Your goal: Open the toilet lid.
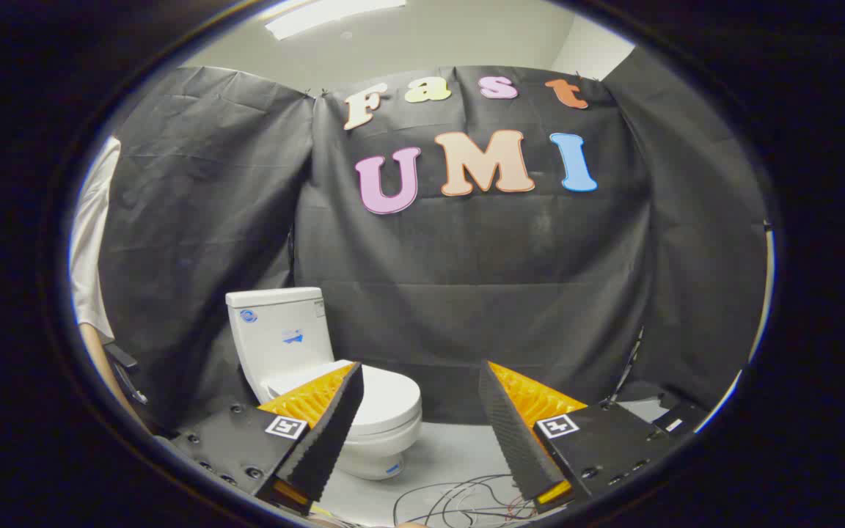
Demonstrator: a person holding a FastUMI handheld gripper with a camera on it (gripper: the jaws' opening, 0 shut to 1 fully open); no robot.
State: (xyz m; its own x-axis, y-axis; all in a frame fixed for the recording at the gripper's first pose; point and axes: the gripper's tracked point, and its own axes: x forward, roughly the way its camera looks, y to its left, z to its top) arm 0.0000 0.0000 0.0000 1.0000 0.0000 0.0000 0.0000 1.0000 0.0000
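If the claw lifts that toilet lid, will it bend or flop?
Probably not: the toilet lid looks like smooth, hard plastic, so it should stay stiff. It likely swings up near the tank. Its glossy top may be slippery. The open claw hasn't reached it.

black cloth wall (466, 293) behind, loose cables (459, 502) on pale floor (452, 455) up front, person's white sleeve (92, 242) far left

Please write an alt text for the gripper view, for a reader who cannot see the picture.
The gripper is open and holds nothing; its fingers point toward a white toilet that stands beyond them, partly behind the left finger, with its lid down. The toilet's tank backs onto the black cloth wall, and loose cables lie on the pale floor between the fingers.
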